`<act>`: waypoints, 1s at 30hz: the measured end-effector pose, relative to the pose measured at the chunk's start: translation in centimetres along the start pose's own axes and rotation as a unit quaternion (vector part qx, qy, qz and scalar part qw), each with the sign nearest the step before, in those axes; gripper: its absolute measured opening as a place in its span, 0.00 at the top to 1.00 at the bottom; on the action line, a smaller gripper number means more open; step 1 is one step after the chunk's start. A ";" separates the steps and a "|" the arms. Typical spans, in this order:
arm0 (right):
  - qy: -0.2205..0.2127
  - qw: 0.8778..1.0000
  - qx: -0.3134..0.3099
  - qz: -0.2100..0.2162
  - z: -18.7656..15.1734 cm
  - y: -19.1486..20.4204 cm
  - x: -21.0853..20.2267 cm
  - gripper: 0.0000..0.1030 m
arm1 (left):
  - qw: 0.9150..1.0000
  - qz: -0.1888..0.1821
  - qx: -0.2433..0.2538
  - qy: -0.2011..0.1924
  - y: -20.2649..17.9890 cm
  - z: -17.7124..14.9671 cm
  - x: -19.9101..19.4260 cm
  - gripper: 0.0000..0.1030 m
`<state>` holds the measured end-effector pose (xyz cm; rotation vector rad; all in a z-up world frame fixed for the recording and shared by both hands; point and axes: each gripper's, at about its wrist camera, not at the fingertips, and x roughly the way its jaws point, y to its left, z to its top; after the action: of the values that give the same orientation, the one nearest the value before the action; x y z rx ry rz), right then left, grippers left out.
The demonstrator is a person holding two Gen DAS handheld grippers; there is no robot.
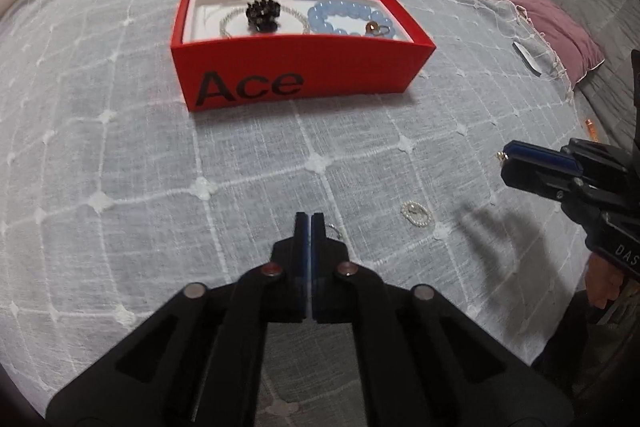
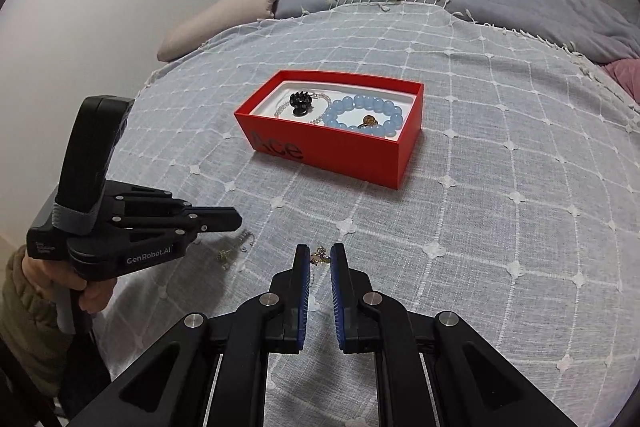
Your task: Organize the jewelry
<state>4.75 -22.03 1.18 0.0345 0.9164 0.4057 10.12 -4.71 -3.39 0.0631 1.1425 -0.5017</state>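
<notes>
The red box (image 2: 334,151) sits mid-bed on the grey bedspread (image 2: 500,227), open cloth all around it. The left tool (image 1: 311,223) is pressed closed on nothing; a small silver ring (image 1: 335,230) lies at its 1 o'clock. The right tool (image 2: 320,254) stands narrowly apart, a tiny gold piece (image 2: 320,253) between its tips, box at 12 o'clock.

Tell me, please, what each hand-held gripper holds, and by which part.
The right hand-held gripper pinches a small gold jewelry piece at its fingertips; by which part is unclear. The left hand-held gripper is shut; whether it grips anything cannot be told.
</notes>
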 end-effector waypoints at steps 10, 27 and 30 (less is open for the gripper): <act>0.003 1.000 0.001 0.000 -0.2 0.0 0.1 0.90 | 1.000 0.002 -0.002 0.015 0.5 -2.1 -1.3 0.66; 0.006 1.000 0.001 -0.005 -0.2 0.1 0.3 0.90 | 0.999 0.033 0.010 0.022 -0.5 -2.3 0.2 0.88; 0.006 1.000 0.001 -0.006 -0.3 0.1 0.4 0.90 | 0.999 0.036 0.009 0.021 -0.8 -2.3 0.1 0.89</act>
<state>4.69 -21.81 0.73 0.0288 0.9294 0.3945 7.85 -4.75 -4.29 0.1305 1.1719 -0.4475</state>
